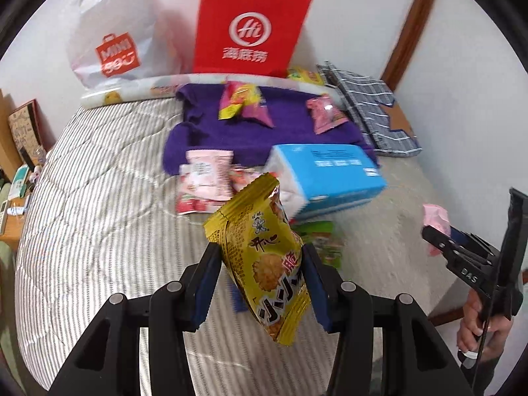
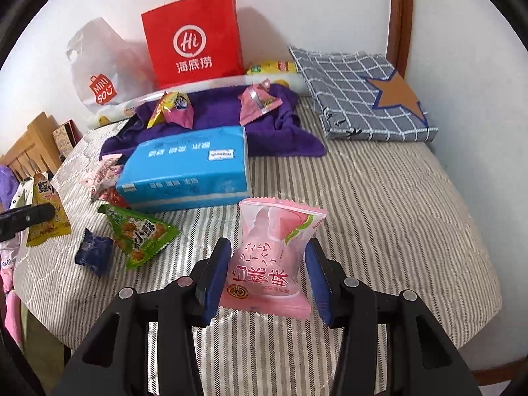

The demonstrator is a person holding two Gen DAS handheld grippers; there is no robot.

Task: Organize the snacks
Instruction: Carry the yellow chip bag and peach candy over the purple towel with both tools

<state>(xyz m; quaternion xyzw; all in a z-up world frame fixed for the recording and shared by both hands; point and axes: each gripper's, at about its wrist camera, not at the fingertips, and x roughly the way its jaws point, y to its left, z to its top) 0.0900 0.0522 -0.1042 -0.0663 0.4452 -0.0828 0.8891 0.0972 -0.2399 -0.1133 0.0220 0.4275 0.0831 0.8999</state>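
My left gripper (image 1: 260,250) is shut on a yellow cracker packet (image 1: 264,264), held upright above the striped bed (image 1: 99,217). My right gripper (image 2: 269,247) is shut on a pink peach-flavour packet (image 2: 274,257), also lifted off the bed. In the left wrist view the right gripper (image 1: 439,241) shows at the right edge with its pink packet (image 1: 435,217). In the right wrist view the left gripper (image 2: 39,213) enters from the left with the yellow packet (image 2: 46,214). A green packet (image 2: 138,234) and a dark blue packet (image 2: 94,254) lie loose on the bed.
A blue tissue box (image 2: 188,168) lies mid-bed beside pink packets (image 1: 204,181). Two more packets (image 2: 175,109) (image 2: 259,102) rest on a purple towel (image 2: 214,118). A red paper bag (image 2: 194,52) and white plastic bag (image 2: 99,76) stand against the wall. A checked cloth (image 2: 359,95) lies at the right.
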